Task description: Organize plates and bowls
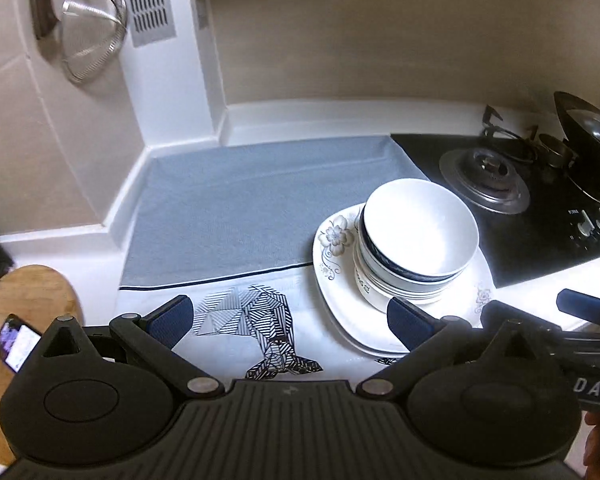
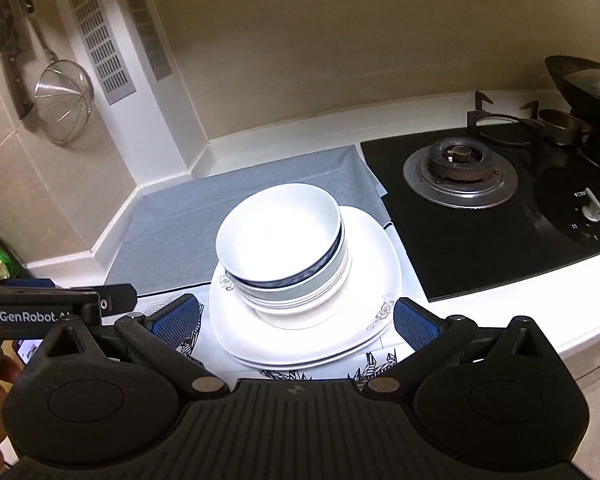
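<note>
Only the left view shows a phone (image 1: 16, 342) on a cutting board (image 1: 28, 300). Bowls (image 2: 282, 240) sit nested, mouths up, on stacked plates (image 2: 364, 280) on a cloth (image 2: 172, 228) beside the stove (image 2: 480, 232). The right gripper (image 2: 296, 322) stands fully spread and empty, the plates' near rim between its fingers. The left gripper (image 1: 288, 320) is wide apart, empty. A strainer (image 1: 94, 36) hangs on the wall.

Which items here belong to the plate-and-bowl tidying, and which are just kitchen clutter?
Job:
- stacked bowls
- stacked plates beneath them
- mat under the stack

Lying about:
- strainer on the wall
- gas hob
- wok
- phone
- cutting board
</note>
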`<state>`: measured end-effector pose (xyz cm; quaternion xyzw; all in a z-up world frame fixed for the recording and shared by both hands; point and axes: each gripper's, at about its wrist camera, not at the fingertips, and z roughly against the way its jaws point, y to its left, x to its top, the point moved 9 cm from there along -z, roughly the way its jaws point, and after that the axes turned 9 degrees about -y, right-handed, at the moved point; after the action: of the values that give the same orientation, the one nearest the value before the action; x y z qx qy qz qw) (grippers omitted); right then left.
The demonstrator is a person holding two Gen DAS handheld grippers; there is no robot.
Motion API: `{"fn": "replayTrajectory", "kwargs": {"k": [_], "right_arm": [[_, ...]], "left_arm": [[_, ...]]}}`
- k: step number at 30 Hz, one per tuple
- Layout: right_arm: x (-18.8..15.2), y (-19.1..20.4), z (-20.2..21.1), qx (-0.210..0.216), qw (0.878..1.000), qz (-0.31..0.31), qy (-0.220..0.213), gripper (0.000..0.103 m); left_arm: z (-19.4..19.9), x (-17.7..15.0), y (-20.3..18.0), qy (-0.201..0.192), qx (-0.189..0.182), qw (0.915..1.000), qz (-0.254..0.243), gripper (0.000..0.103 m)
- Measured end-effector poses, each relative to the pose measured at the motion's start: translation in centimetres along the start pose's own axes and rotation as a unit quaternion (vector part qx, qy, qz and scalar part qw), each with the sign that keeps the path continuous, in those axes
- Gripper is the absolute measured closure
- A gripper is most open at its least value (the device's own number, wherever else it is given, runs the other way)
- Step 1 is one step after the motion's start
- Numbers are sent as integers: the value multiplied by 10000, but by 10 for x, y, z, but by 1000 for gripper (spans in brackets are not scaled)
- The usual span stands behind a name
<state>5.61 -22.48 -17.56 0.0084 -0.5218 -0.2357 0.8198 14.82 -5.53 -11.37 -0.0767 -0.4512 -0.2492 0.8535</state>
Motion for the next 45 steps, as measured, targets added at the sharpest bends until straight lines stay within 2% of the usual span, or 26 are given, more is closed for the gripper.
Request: {"fn": "replayTrajectory", "kwargs": {"k": [7, 13, 22, 30, 35, 40, 43, 45], "right_arm": [[8, -9, 8, 274, 9996, 109, -44, 0], [23, -44, 24, 401, 9985, 352, -125, 0], [28, -88, 29, 638, 9973, 355, -71, 0], [24, -96, 29, 1080, 9924, 595, 60, 0], [28, -96, 30, 1124, 9916, 638, 21, 0], [25, -88, 27, 1231, 9893, 778, 92, 0], [25, -88, 26, 1233, 9893, 776, 108, 0], [25, -88, 24, 1238, 9892, 774, 124, 0]], "left_arm": [[17, 0, -14, -73, 289, 9992, 272, 0], [19, 4, -53, -9, 324, 9988, 355, 0], [21, 0, -100, 93, 519, 9979, 364, 0], [28, -10, -111, 175, 901, 9942, 558, 0], [30, -12, -110, 279, 997, 9929, 581, 0], [34, -7, -106, 104, 1061, 9923, 634, 0], [32, -5, -106, 114, 1041, 9925, 635, 0], [31, -6, -106, 146, 1163, 9913, 597, 0]]}}
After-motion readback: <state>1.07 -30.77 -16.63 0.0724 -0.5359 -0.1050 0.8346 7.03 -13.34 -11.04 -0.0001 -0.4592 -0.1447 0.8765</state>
